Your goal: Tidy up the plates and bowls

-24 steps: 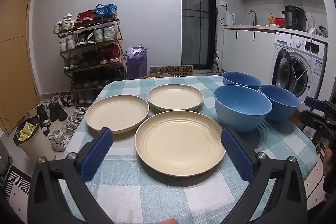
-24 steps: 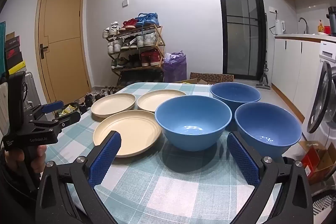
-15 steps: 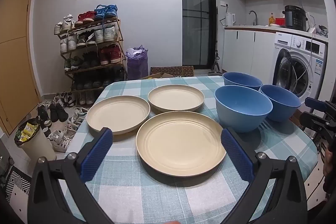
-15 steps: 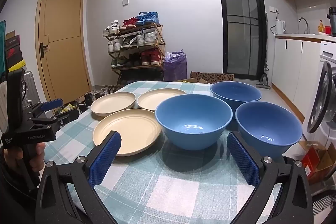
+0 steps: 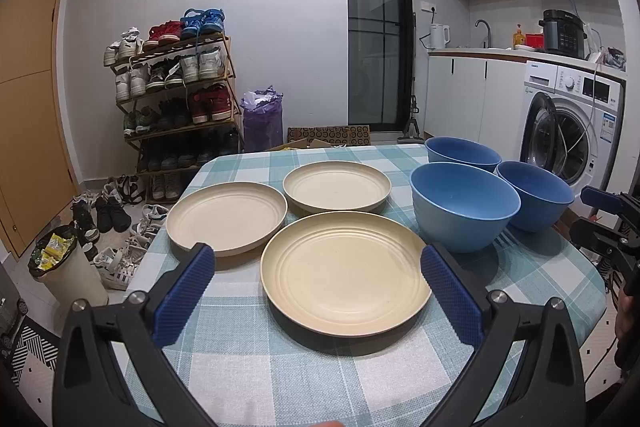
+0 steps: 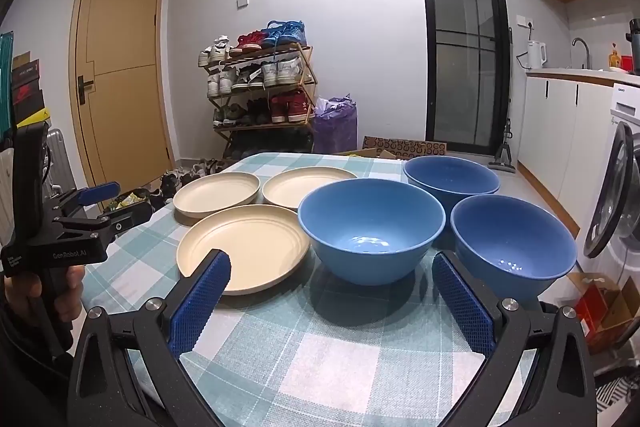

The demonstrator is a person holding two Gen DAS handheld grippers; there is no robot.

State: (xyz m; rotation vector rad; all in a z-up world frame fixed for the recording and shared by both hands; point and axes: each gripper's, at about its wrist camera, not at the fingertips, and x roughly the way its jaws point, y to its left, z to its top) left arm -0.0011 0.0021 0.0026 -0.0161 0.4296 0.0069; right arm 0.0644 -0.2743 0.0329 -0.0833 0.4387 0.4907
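Sitting unstacked: three cream plates [image 5: 344, 267] beside three blue bowls [image 5: 464, 205].

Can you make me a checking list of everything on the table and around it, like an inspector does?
Surface: table under a teal checked cloth.
Job's things: three cream plates, none stacked; three blue bowls, each standing alone.
Clutter: nothing seen on the table.
Grippers: left gripper open, empty; right gripper open, empty.
Cables: a cord hangs over the washing machine.
Surroundings: shoe rack, purple bag, bin, door.
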